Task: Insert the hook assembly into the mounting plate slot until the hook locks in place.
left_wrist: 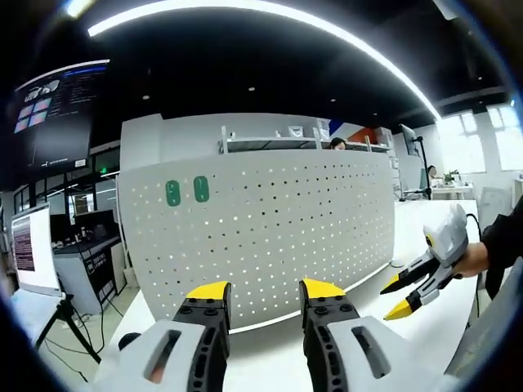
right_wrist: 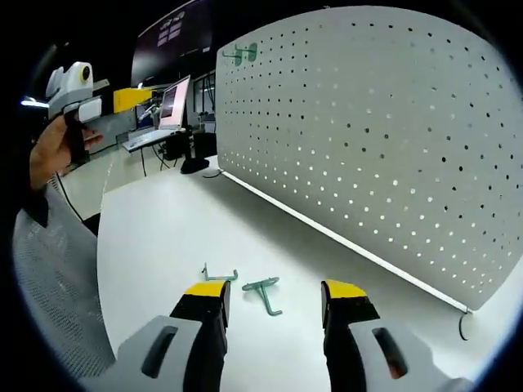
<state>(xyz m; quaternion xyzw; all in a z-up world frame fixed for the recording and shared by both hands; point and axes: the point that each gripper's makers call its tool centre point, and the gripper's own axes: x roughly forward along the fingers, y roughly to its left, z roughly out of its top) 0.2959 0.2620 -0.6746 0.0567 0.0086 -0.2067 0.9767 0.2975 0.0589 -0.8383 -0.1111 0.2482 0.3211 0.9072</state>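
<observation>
Two green hooks (right_wrist: 263, 292) lie loose on the white table (right_wrist: 163, 237), just ahead of the right gripper (right_wrist: 275, 296), jaws spread. The pegboard (right_wrist: 368, 131) stands beyond, two hooks (left_wrist: 186, 192) already mounted. The left gripper (left_wrist: 265, 292) gapes empty.

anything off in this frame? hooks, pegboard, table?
Nothing looks damaged or spilled. Two green hooks lie loose on the white table, not yet mounted. Two more green pieces already hang high on the pegboard. Both grippers are open and empty.
</observation>
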